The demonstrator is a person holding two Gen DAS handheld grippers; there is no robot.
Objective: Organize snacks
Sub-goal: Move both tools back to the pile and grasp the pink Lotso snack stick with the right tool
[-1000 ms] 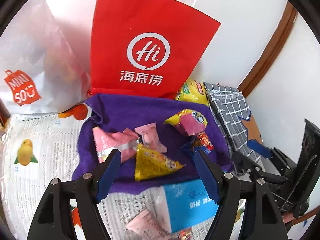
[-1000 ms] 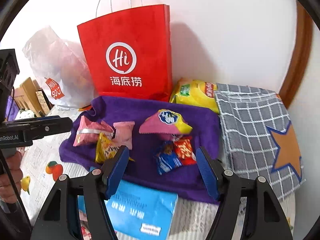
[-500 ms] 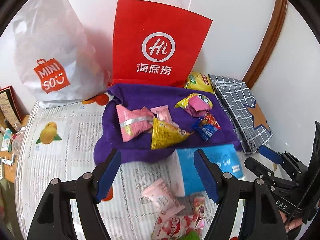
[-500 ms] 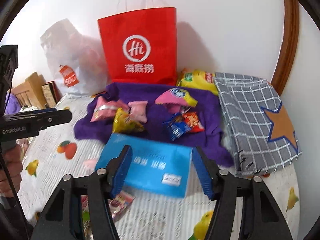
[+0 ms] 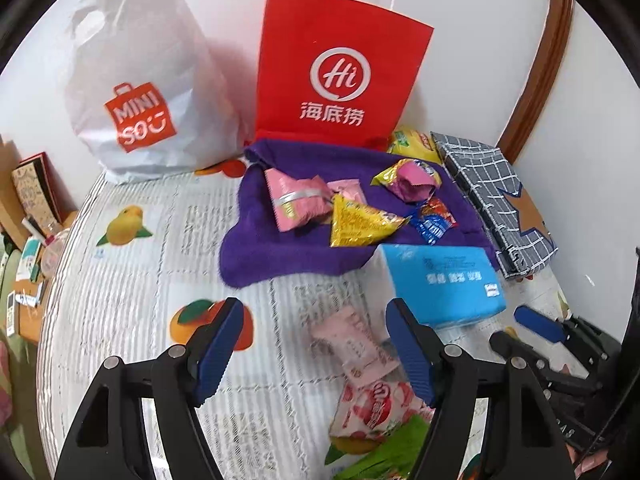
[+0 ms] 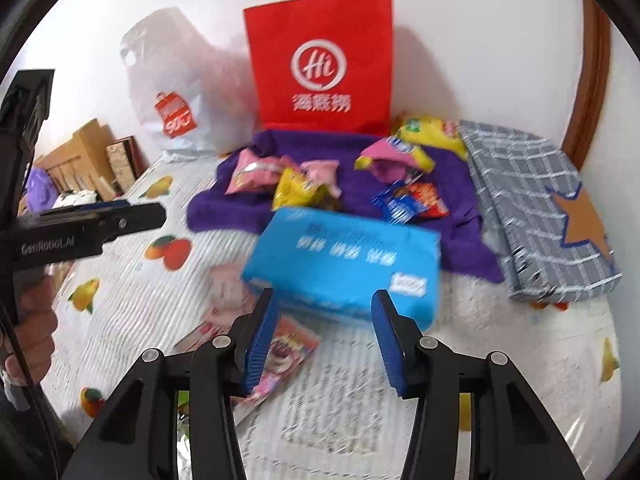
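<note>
Several snack packets lie on a purple towel (image 5: 276,248) (image 6: 224,208): a pink packet (image 5: 298,200), a yellow triangular packet (image 5: 356,222), a pink-and-yellow bag (image 5: 408,178), a small blue-and-red packet (image 5: 432,220). A blue pack (image 5: 444,284) (image 6: 344,264) lies in front of the towel. Nearer, a pale pink packet (image 5: 356,344) and a strawberry-print packet (image 5: 372,408) lie on the fruit-print sheet. My left gripper (image 5: 316,344) is open and empty above the pale pink packet. My right gripper (image 6: 324,336) is open and empty just before the blue pack.
A red paper bag (image 5: 336,68) and a white plastic bag (image 5: 140,96) stand against the back wall. A yellow chip bag (image 5: 414,144) and a folded checked cloth (image 5: 496,200) lie at the right. Wooden shelves with clutter (image 6: 92,160) stand at the left.
Both grippers have pulled back from the towel toward me. The blue pack and the near packets have come into fuller view. Both stay open.
</note>
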